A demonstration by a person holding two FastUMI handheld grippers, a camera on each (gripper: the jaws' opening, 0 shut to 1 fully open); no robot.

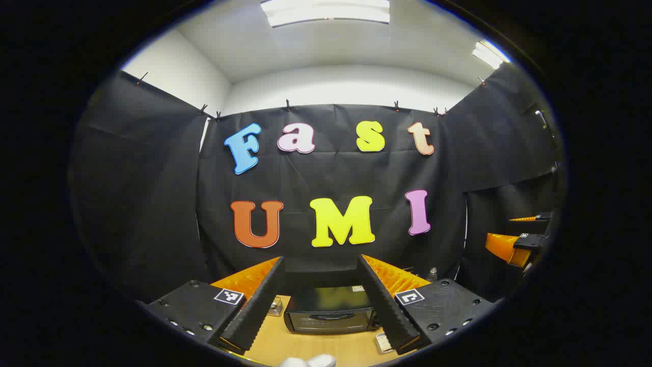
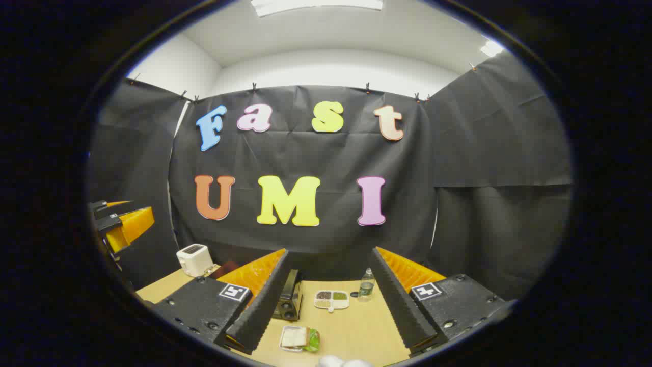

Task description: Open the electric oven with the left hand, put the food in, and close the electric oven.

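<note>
A: Where is the electric oven (image 1: 330, 316) from the left gripper (image 1: 320, 300)?

B: In the left gripper view it sits low in the middle of the frame, dead ahead, framed between the two spread fingers and well apart from them. The left gripper is wide open and holds nothing. The oven's long side runs across the frame, so the door faces the gripper squarely.

A: Door shut?

B: It looks shut: a dark glass front with a bar handle (image 1: 326, 316) lying across it. That far down in the fisheye I can't be sure the door is fully latched.

A: And the right gripper (image 2: 326, 295)?

B: Open too, fingers splayed, nothing between them. In the right gripper view the oven shows side-on at lower centre-left, just past the left finger, so the right gripper stands off to the oven's side. I'd judge the left is the better placed for the handle, being lined up with it.

A: The food (image 2: 299, 337)?

B: On the wooden table (image 2: 351, 326), bottom centre of the right gripper view: a slice of bread with something green, on a small plate, near the right gripper and in front of the oven's side. Behind it sit a divided tray (image 2: 331, 298) and a small bottle (image 2: 365, 286); a white toaster (image 2: 194, 258) stands at left.

A: So nothing has begun?

B: My guess: the opening reach is next, forward and down to the handle.
</note>
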